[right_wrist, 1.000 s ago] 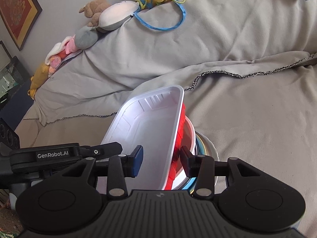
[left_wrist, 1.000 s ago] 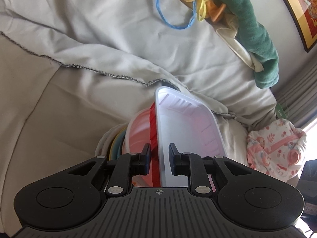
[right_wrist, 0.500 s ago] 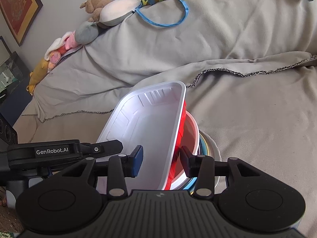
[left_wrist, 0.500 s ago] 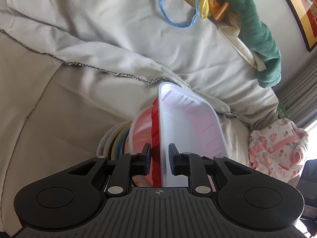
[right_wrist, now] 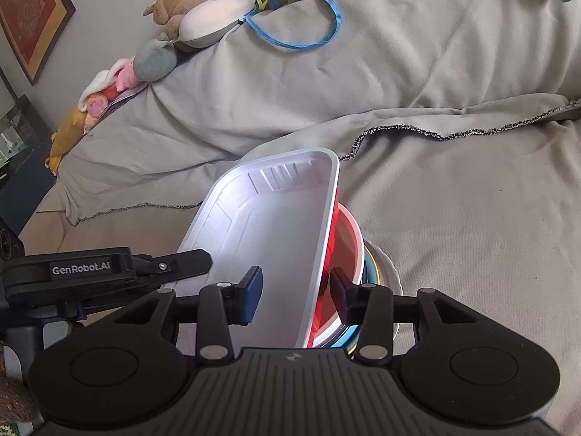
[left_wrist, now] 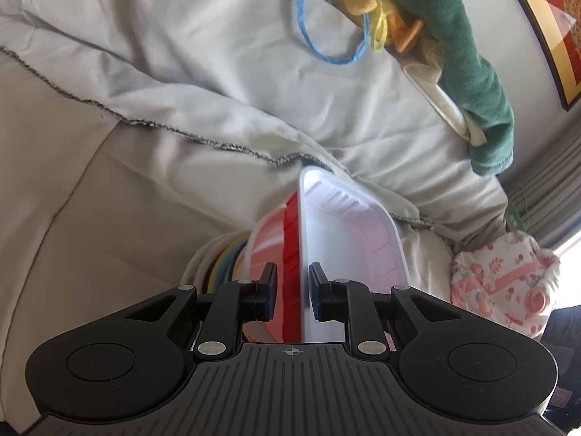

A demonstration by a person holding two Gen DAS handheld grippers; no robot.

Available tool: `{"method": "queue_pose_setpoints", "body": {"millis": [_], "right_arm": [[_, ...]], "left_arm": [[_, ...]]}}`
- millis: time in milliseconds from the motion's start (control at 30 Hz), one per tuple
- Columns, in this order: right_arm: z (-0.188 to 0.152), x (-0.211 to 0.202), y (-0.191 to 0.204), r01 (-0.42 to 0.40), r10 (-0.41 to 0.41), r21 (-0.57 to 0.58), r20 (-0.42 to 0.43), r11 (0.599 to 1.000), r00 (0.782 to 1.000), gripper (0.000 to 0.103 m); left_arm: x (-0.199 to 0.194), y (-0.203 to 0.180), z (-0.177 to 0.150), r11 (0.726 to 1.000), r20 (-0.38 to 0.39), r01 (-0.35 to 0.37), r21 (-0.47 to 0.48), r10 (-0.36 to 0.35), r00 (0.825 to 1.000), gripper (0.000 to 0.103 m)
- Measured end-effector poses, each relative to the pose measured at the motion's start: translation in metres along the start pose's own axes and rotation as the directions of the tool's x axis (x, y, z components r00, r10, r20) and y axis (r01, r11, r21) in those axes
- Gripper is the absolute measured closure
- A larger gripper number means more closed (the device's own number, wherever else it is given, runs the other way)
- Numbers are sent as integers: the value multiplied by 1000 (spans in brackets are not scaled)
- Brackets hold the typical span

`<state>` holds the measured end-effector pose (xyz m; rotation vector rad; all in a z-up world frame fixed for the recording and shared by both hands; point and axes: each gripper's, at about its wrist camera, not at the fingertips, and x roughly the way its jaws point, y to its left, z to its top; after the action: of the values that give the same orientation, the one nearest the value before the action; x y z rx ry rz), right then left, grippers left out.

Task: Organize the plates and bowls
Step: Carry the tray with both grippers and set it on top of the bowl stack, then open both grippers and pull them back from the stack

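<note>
While my left gripper [left_wrist: 292, 290] pinches the near rims of the white tray [left_wrist: 348, 239] and the red tray [left_wrist: 290, 250] under it, my right gripper [right_wrist: 294, 294] stands wider, its fingers straddling the trays' other long edge; whether the pads touch I cannot tell. The two trays sit nested and tilted on a pink bowl [right_wrist: 350, 243], which tops a stack of plates [right_wrist: 381, 265] on the grey sofa cover [right_wrist: 472, 218]. Plush toys [right_wrist: 203, 25] and a blue cord [right_wrist: 308, 41] lie along the sofa back.
</note>
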<state>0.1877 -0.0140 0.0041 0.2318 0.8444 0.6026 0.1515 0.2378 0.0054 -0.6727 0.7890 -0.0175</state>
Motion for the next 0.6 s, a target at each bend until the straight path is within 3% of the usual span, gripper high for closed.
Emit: {"method": "queue_pose_setpoints", "body": {"millis": [167,267,333,400,467,533,600], "right_arm": [[2,-16,1,28,-29,10,50,1000,998,61],[0,-46,7,60,-57,-22,131,998,990,61],[-8,-74,16,78,-63,-70,198,995,978,51],[-24,-103,25,83,-52,-110,260,990,964,16],[-45,-129,28,90,-49,-117,318,989,947,1],[-72,-149,25,104,-63,-102,339,989,939,0],[-93,-158,20,144,-111,-94,296,985,949,0]], "left_arm": [[-23,0,0,1000,56,-9,-18,10,998,81],[-56,-14,-16,998,150,-42,45,35,988,81],[-81,-34,-41,988,221,-84,128,54,974,81],[-101,-52,-73,969,261,-132,207,75,963,81],[-113,-65,-107,954,255,-159,256,92,963,83],[-123,-76,-141,945,224,-157,288,93,970,84],[-128,-86,-169,927,220,-187,324,118,968,84]]}}
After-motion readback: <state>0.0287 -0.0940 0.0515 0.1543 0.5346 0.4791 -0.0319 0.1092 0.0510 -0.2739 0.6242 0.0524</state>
